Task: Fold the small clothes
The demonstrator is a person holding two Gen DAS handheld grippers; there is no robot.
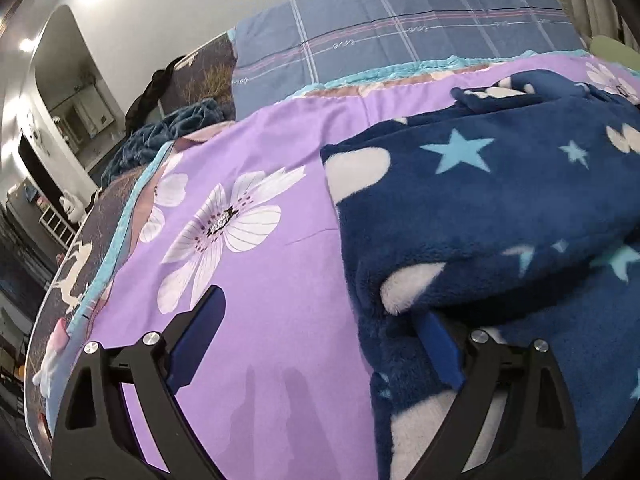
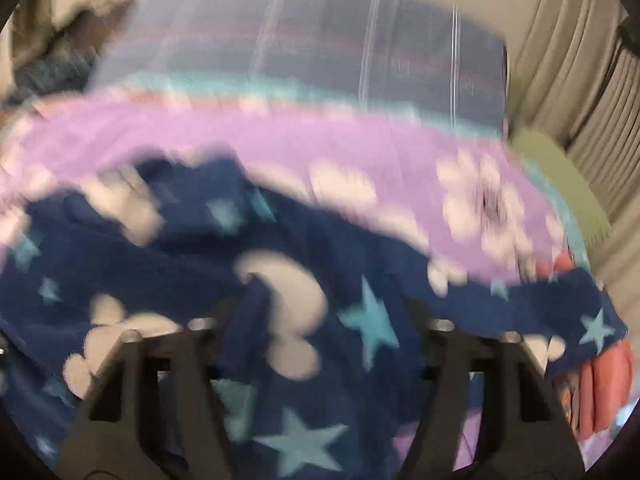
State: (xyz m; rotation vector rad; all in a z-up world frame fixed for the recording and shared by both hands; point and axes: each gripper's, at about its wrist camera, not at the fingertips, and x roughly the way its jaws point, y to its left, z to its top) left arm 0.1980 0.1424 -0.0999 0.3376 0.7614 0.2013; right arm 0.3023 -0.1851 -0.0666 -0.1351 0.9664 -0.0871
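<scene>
A dark blue fleece garment [image 1: 500, 208] with light blue stars and white shapes lies on a purple flowered bedspread [image 1: 256, 160]. My left gripper [image 1: 320, 320] is open at the garment's left edge. Its left finger [image 1: 196, 340] is over bare bedspread and its right finger [image 1: 440, 352] is tucked under a fold of the fleece. In the blurred right wrist view the same garment [image 2: 280, 280] fills the lower frame. My right gripper [image 2: 320, 320] is wide open with fleece bunched between its fingers.
A blue plaid pillow [image 1: 400, 36] lies at the head of the bed. A rumpled teal blanket [image 1: 168, 132] sits at the far left. The bed's left edge [image 1: 80, 264] drops to the room. Curtains [image 2: 580, 80] hang at right. Orange cloth [image 2: 604, 392] lies at the lower right.
</scene>
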